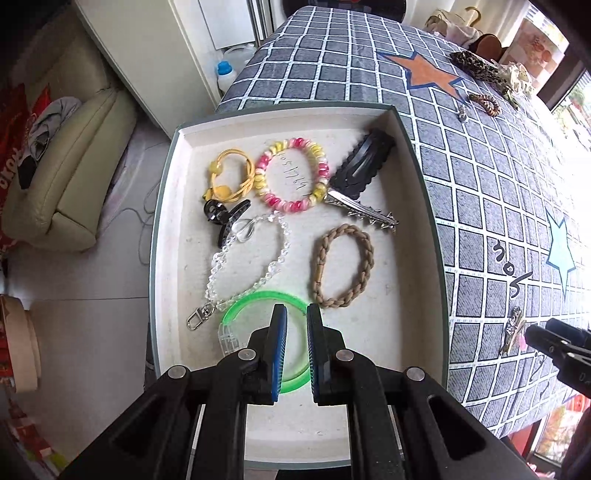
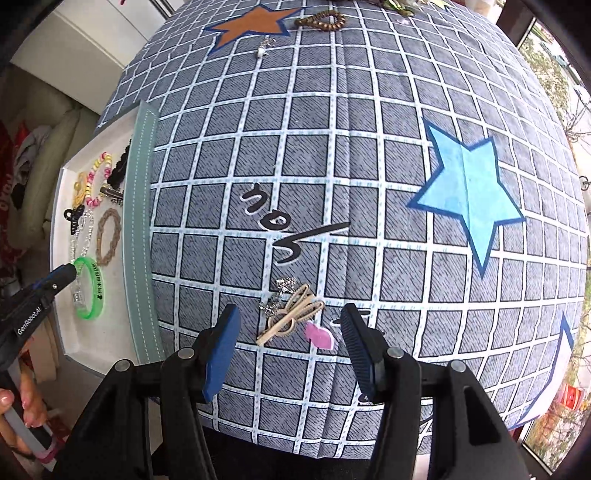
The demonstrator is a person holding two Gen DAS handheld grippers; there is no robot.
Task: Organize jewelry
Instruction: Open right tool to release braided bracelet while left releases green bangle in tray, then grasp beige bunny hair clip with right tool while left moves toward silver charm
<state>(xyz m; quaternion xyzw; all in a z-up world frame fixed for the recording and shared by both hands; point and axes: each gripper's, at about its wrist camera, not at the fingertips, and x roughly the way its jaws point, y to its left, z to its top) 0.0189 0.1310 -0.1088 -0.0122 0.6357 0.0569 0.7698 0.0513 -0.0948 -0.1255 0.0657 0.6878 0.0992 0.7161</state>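
Note:
My left gripper hangs shut over the white tray, nothing pinched between its pads. Under its tips a green bangle lies flat on the tray floor. The tray also holds a braided beige hair tie, a clear bead chain, a pink-and-yellow bead bracelet and several clips. My right gripper stands open above the checked tablecloth. A beige hair clip tangled with a silver chain lies on the cloth below the gap between its fingers, apart from both pads.
At the far end of the cloth lie a brown bead bracelet, a small silver charm and a leopard-print piece. The tray's grey-green rim sits at the table's left edge, with floor and a cream sofa beyond. A hand shows at lower left.

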